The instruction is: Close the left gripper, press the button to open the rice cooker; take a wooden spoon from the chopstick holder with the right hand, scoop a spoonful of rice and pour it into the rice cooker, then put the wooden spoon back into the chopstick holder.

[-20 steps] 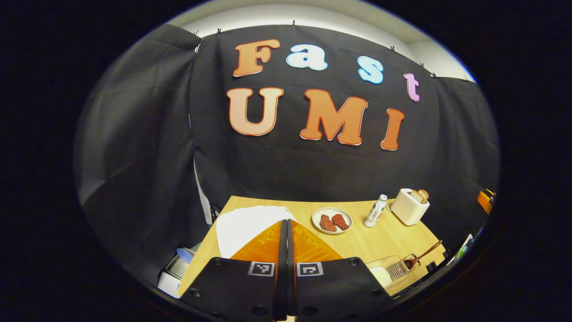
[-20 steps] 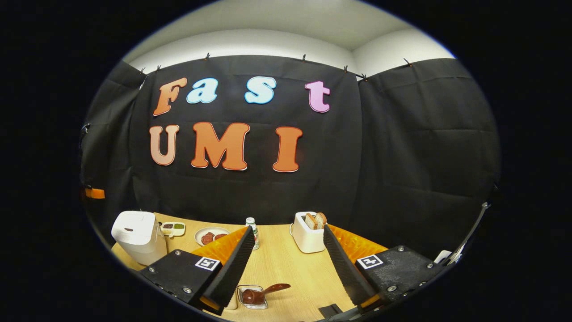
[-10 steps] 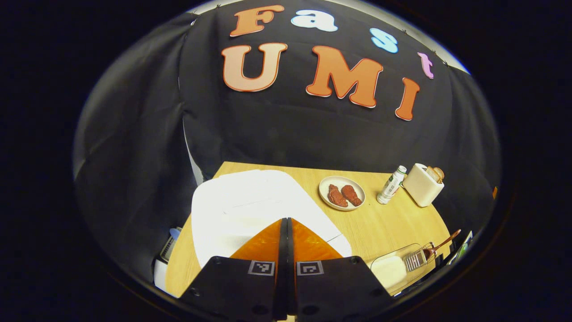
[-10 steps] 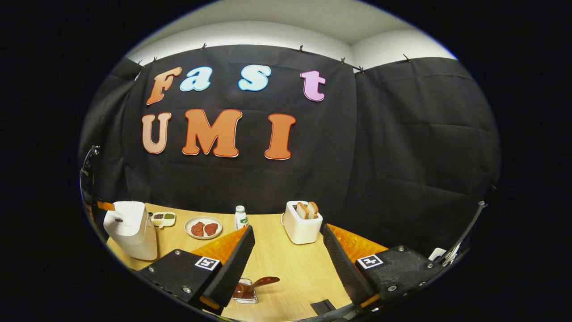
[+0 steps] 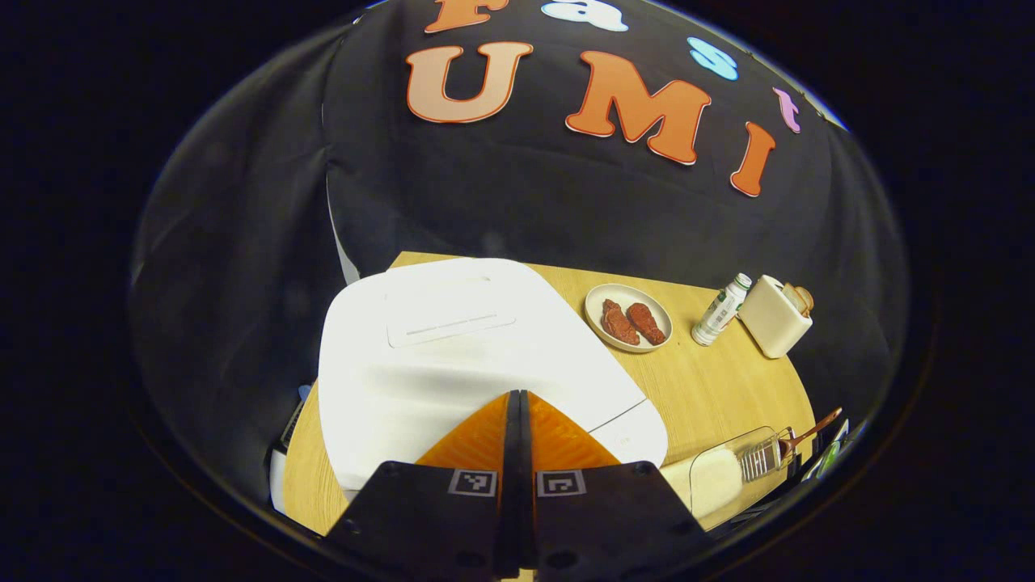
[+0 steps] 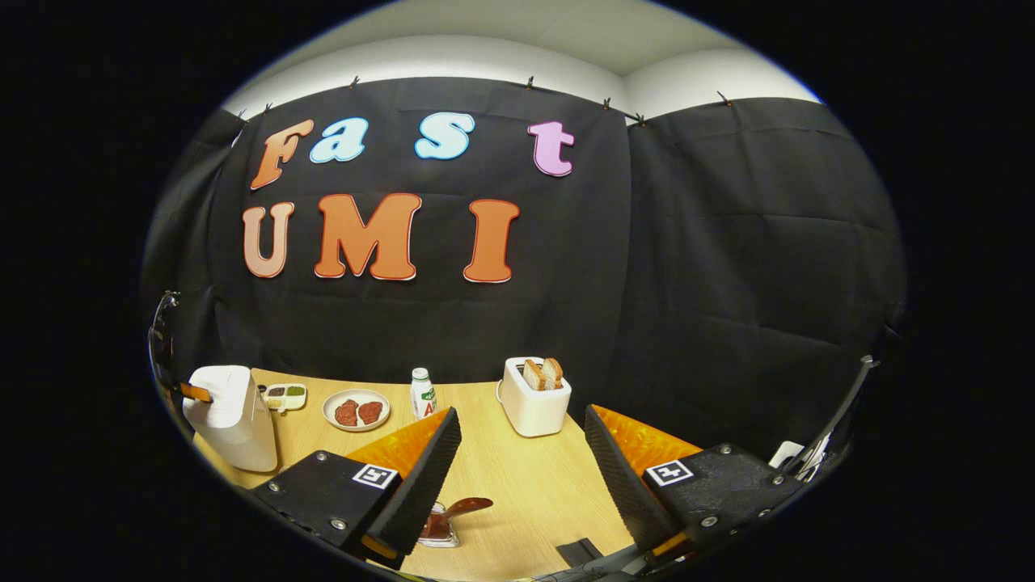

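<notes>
Left gripper view, read left to right: white rounded rice cooker (image 5: pixel 453 356) at 9 o'clock, lid down, one unit; left gripper (image 5: pixel 517 404) clenched with fingers pressed together on nothing, poised at 6 o'clock over the cooker's front edge, presumably so the joined tips act as one blunt point for the button, which cannot be made out; round cream plate (image 5: pixel 628 317) with two reddish meat pieces at 1 o'clock; one white drink bottle (image 5: pixel 722 298) lying tilted in the fisheye; one cream toaster (image 5: pixel 775 316) with bread; clear plastic box of white rice (image 5: pixel 720 481) at 4 o'clock, close to the cooker, likely to keep the scooping path short; brown wooden spoon (image 5: pixel 811 429) rising from a wire chopstick holder (image 5: pixel 764 461) just beside it.

Right gripper view, left to right: cooker at 9 o'clock; small divided condiment tray (image 6: pixel 285 394); plate, bottle, toaster along the light wooden table (image 6: pixel 517 485); right gripper (image 6: pixel 517 453) released, fingers spread wide and holding nothing, hovering above the spoon at 6 o'clock, probably waiting its turn; one spoon counted, two bread slices.
</notes>
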A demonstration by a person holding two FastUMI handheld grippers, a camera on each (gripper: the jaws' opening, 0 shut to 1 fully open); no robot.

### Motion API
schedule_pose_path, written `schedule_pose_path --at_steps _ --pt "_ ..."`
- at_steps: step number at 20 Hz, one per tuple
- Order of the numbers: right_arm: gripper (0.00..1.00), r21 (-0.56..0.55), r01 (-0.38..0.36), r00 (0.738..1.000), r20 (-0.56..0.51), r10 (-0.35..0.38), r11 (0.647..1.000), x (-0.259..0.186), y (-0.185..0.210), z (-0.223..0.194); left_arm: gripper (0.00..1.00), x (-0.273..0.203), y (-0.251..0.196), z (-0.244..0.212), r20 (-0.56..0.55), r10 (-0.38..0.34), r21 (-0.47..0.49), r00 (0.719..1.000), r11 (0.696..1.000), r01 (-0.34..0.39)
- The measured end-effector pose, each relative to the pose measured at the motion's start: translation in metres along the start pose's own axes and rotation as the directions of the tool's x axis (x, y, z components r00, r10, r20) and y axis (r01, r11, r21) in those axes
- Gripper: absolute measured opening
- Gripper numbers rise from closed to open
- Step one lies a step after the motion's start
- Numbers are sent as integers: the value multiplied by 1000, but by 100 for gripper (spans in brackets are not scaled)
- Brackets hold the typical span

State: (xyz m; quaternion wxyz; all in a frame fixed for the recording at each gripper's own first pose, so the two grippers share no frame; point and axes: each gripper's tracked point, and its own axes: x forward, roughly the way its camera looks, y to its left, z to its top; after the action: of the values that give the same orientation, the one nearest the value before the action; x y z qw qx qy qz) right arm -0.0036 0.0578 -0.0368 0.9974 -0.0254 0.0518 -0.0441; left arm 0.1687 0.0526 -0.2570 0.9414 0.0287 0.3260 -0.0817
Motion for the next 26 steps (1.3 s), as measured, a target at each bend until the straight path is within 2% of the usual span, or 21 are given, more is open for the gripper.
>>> schedule_pose_path --at_steps 1,2,5,9,11,14,18,22,26 --pt "96 4 -4 1000 -1 4 1000 1 2 -1 5 4 0 -6 -23 -3 -10 1000 1000 3" --pt "96 7 -8 1000 -2 8 1000 1 4 -2 5 1 1 -3 10 -9 -18 1000 1000 9" --pt "96 4 -20 1000 -6 20 1000 2 8 -4 5 -5 0 1 19 -3 -14 1000 1000 4" --pt "96 12 -20 1000 9 20 1000 0 5 2 4 -48 -5 53 150 10 28 989 1000 -15" --pt "96 20 -24 1000 14 23 1000 1 4 2 4 -77 -13 88 241 5 8 970 1000 -7" --pt "96 29 -33 999 26 32 999 -1 6 6 4 -135 -11 116 348 5 8 937 1000 -8" --pt "96 52 -53 998 42 51 997 -3 12 7 4 -193 -16 130 445 5 -3 895 1000 -4" --pt "96 54 -67 997 45 64 996 -10 16 3 5 -234 -4 134 513 60 -4 856 998 -68" --pt "96 58 -77 995 60 74 995 -19 20 1 5 -258 10 130 545 118 -34 830 992 -119"
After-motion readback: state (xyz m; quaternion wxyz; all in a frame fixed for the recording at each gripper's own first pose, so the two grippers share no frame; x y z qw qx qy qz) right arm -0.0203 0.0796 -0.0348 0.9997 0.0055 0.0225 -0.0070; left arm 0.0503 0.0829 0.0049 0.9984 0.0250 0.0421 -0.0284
